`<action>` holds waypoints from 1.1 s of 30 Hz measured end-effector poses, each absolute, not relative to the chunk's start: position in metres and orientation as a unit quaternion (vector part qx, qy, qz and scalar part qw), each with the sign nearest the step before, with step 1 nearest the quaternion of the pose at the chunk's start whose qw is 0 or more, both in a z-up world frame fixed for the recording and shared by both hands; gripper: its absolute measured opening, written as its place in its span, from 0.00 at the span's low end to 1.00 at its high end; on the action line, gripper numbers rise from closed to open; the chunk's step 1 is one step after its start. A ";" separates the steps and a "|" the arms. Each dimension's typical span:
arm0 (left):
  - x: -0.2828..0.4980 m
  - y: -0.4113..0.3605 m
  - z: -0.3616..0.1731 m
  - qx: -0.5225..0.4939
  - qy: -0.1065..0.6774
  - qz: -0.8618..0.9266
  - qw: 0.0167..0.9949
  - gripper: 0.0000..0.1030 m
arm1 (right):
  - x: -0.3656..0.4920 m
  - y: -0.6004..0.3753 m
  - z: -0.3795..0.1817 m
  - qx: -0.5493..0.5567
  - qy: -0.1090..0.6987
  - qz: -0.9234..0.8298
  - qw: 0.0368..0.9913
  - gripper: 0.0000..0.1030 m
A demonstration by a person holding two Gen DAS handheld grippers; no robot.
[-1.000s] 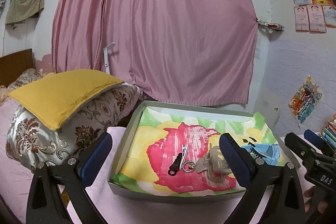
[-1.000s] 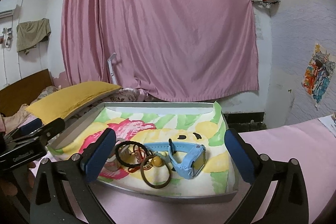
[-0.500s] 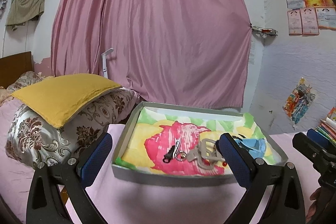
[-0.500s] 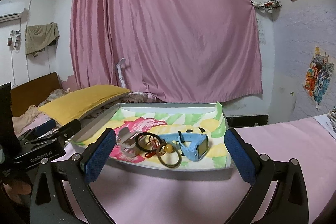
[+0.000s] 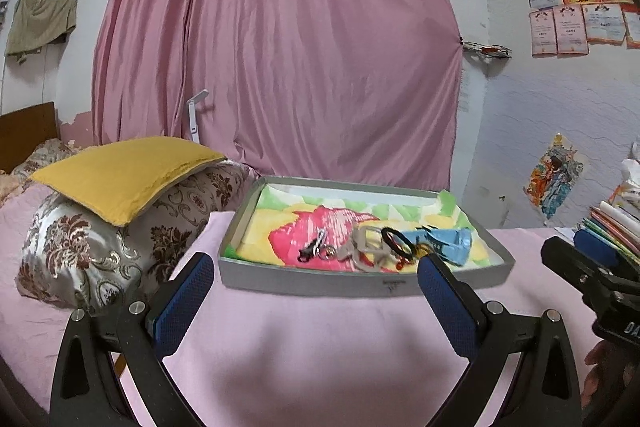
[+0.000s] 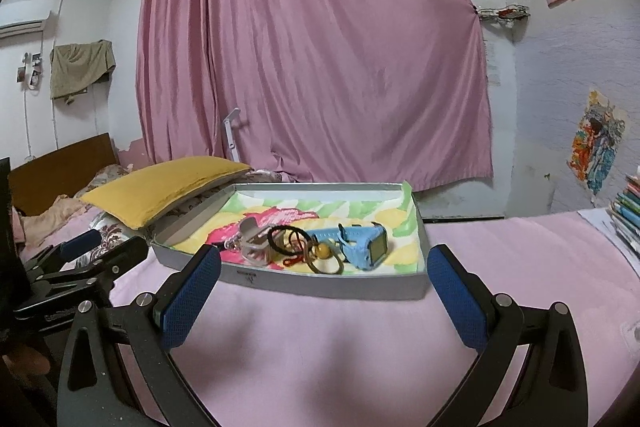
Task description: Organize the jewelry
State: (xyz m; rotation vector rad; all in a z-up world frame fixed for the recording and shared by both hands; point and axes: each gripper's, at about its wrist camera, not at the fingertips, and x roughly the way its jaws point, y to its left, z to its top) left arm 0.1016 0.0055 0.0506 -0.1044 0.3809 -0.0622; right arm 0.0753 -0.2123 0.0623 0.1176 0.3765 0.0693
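A grey tray [image 5: 304, 281] [image 6: 332, 287] lined with a flowery cloth stands on the pink bed cover. In it lie a blue watch [image 6: 362, 241] [image 5: 448, 241], black and brown hair ties [image 6: 294, 239] [image 5: 394, 241], a beige clip [image 6: 252, 239] [image 5: 366, 247] and a small black key with a ring [image 5: 314, 249]. My left gripper [image 5: 316, 299] is open and empty, held back from the tray's near wall. My right gripper [image 6: 324, 287] is open and empty, also short of the tray.
A yellow pillow [image 5: 120, 173] on a patterned pillow [image 5: 80, 251] lies left of the tray. A pink curtain [image 5: 280, 47] hangs behind. Stacked books [image 6: 628, 211] sit at the right edge. The pink bed cover [image 6: 320, 355] spreads in front.
Both grippers have drawn back and away from the tray; it now looks smaller and farther off. Both stay open and empty. The items in the tray have not moved.
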 end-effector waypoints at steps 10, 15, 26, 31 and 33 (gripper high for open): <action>0.071 0.009 0.038 -0.074 0.189 -0.032 0.979 0.99 | 0.048 -0.217 0.038 0.057 0.201 0.028 0.977 0.98; 0.058 0.005 0.031 -0.062 0.174 -0.027 0.982 0.99 | 0.043 -0.219 0.030 0.051 0.204 0.015 0.978 0.98; 0.049 0.001 0.006 -0.061 0.186 -0.025 0.980 0.99 | 0.040 -0.217 0.018 0.058 0.212 0.014 0.975 0.98; 0.045 0.003 0.003 -0.068 0.178 -0.028 0.981 0.99 | 0.036 -0.216 0.017 0.061 0.200 0.012 0.978 0.98; 0.044 0.003 0.002 -0.068 0.179 -0.031 0.981 0.99 | 0.036 -0.215 0.018 0.060 0.197 0.011 0.978 0.98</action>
